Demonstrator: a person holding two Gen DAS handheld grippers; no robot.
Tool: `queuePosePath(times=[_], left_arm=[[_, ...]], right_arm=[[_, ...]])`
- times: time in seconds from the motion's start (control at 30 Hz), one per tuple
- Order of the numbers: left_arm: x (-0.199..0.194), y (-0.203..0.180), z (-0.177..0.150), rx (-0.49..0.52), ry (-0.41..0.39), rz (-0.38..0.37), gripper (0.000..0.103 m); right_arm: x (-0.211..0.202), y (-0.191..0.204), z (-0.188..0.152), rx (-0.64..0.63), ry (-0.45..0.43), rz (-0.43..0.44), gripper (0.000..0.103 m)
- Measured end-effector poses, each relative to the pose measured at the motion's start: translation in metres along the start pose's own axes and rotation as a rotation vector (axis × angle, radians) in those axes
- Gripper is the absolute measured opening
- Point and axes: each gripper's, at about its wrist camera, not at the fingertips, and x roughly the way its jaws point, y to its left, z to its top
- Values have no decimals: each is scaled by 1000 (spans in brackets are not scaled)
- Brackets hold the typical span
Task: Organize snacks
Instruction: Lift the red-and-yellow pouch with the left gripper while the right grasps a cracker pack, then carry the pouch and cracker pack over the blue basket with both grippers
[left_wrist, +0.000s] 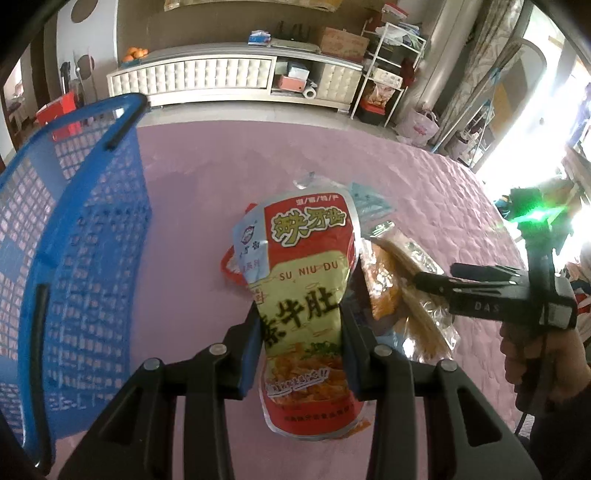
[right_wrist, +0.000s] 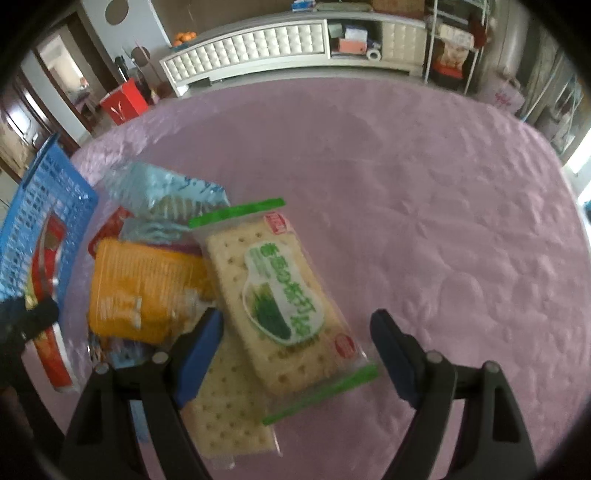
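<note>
Task in early stage: blue basket (left_wrist: 85, 236) standing at left on pink-covered desk (left_wrist: 406, 177); interior not readable through mesh. Remaining snacks lying in pile beside basket: cracker pack (right_wrist: 280, 295), orange pack (right_wrist: 147, 291), light-blue pack (right_wrist: 166, 192).

Left hand-held gripper (left_wrist: 301, 343) clamping red-and-yellow snack pouch (left_wrist: 306, 266) at mid-body, pouch lifted above pile, basket just to left.

Right hand-held gripper (right_wrist: 295, 354) pointing steeply down over cracker pack, fingers standing wide, straddling pack, nothing gripped yet.
</note>
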Motion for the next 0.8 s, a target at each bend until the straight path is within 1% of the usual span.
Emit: queuePosePath(times=[0.03,0.1,0.13,0.17,0.2,0.27,0.33,0.4,0.47,0.5,0.6,0.8], left_arm=[[2,-3,1,4,1,0,35],[6,-7,3,15,-1,2,35],[7,-10,3,21,-2,2,35],[8,-11,3,23,-1,0,35],[8,-11,3,25,1,-2,35],[8,-13,0,32,5,-7,35],[9,-15,-1,43,9,-6,35],[9,-17,-1,50,12,-2,35],[5,-18,-2,54,10,-8,35],[1,-19,-3,58,5,-10,35],[-10,-21,-2,70,-14,-20,35],[-51,-19,-5,83,-74,-49,35]], right_arm=[[4,-3,1,9,14,26,85],[7,-4,4,-3,20,47,84],[5,-1,3,-15,28,47,82],[5,1,4,-27,34,35,74],[4,4,4,-41,35,22,70],[3,9,2,-80,39,20,68],[0,10,-1,-92,41,40,65],[-4,12,-7,-104,25,22,64],[-13,20,-14,-140,-11,-34,64],[-15,25,-14,-150,-24,-46,64],[-36,36,-21,-161,-72,-25,64],[-100,64,-33,-201,-174,-49,64]])
